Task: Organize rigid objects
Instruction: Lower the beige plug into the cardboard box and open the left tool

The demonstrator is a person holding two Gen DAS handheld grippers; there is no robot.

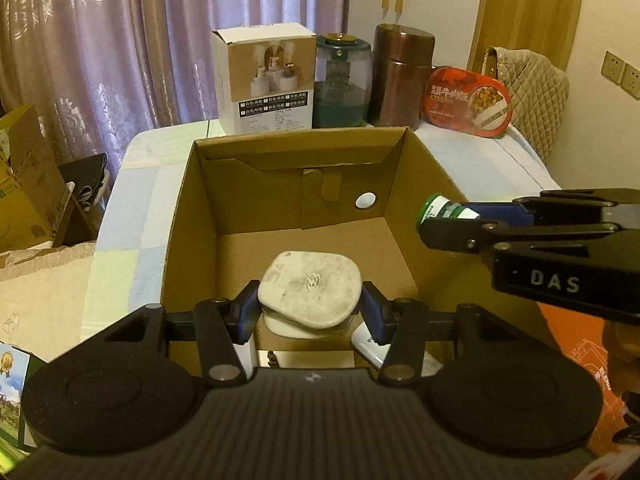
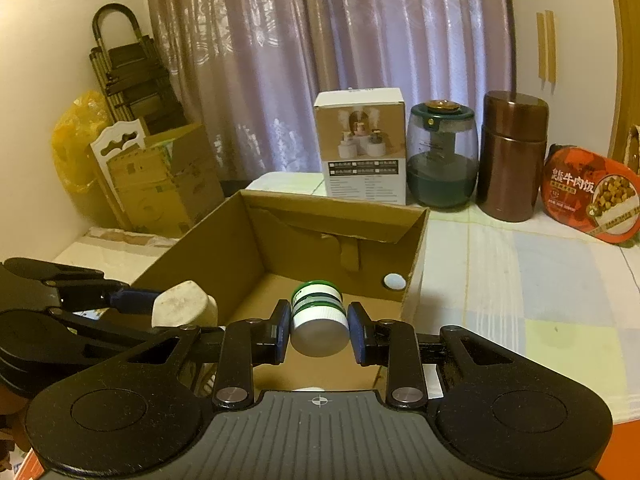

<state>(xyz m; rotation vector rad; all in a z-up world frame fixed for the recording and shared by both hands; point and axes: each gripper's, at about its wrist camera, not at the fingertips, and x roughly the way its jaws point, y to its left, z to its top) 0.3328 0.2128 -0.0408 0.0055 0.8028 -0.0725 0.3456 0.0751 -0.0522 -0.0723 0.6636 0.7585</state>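
An open cardboard box [image 1: 208, 216] [image 2: 412, 240] stands on the table. My left gripper [image 1: 310, 310] is shut on a white lidded container [image 1: 310, 290] and holds it over the box's near side; the container also shows in the right wrist view [image 2: 184, 310]. My right gripper [image 2: 318, 330] is shut on a small green-and-white bottle [image 2: 318, 316] with a white cap, held over the box's near right edge. In the left wrist view the bottle [image 1: 442, 210] sticks out of the right gripper [image 1: 444, 222] above the box's right wall.
Behind the box stand a white product box [image 1: 266, 80] [image 2: 362, 144], a green glass jar [image 1: 342, 80] [image 2: 442, 156], a brown canister [image 1: 400, 76] [image 2: 512, 156] and a red food tub [image 1: 468, 100] [image 2: 592, 196]. Cardboard boxes [image 2: 160, 180] sit on the left. A patchwork cloth [image 2: 540, 300] covers the table.
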